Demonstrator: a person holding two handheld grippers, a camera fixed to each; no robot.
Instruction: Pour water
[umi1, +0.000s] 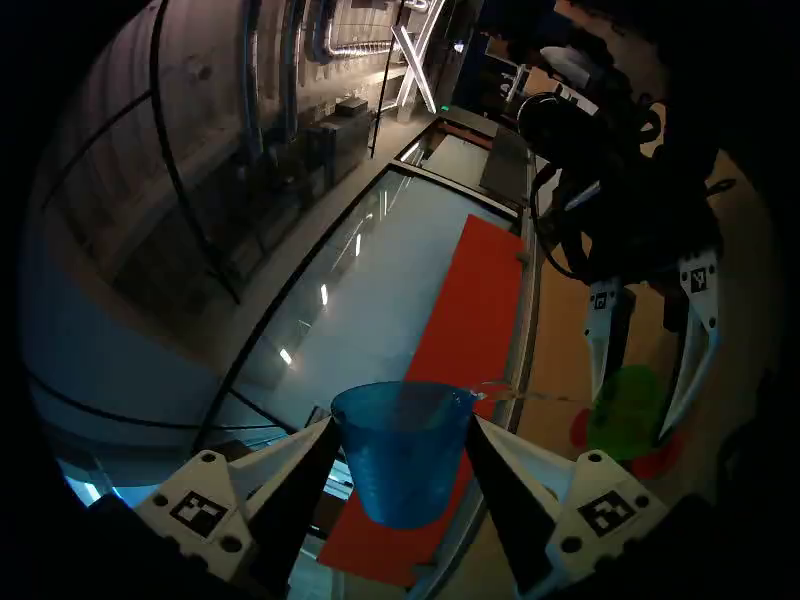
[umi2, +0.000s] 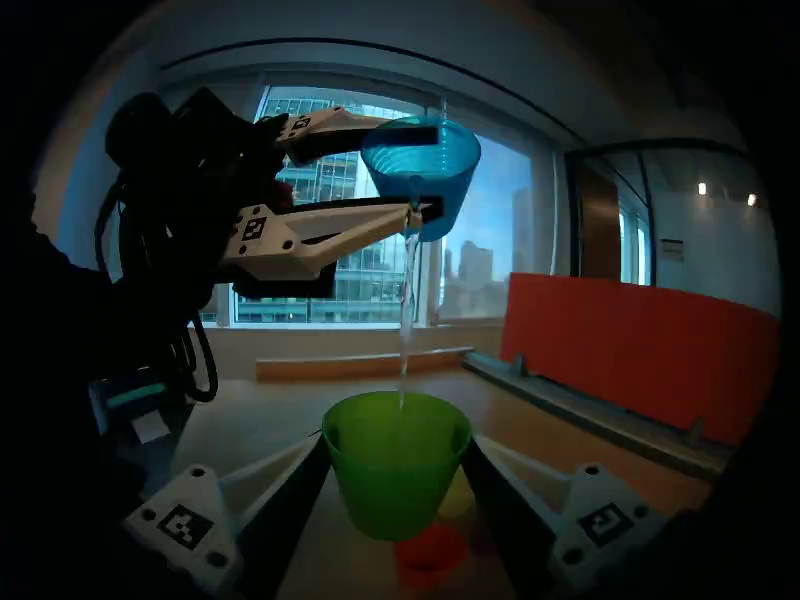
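Left gripper (umi1: 402, 425) clamped the tilted blue cup (umi1: 400, 470), held above the green cup (umi2: 395, 470). A thin water stream (umi2: 405, 320) fell from the blue cup's lip into the green cup. Right gripper (umi2: 397, 442) clasped the green cup upright, the wooden surface (umi2: 560, 430) beneath it.

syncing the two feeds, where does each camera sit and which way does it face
Left gripper view: rides on the left hand-held gripper, rolled sideways, facing the blue cup and red panel; its own fingers show low down.
Right gripper view: rides on the right hand-held gripper, level, facing the green cup and window; its own fingers show low down.
Shared: both cups, the water stream, the red panel.
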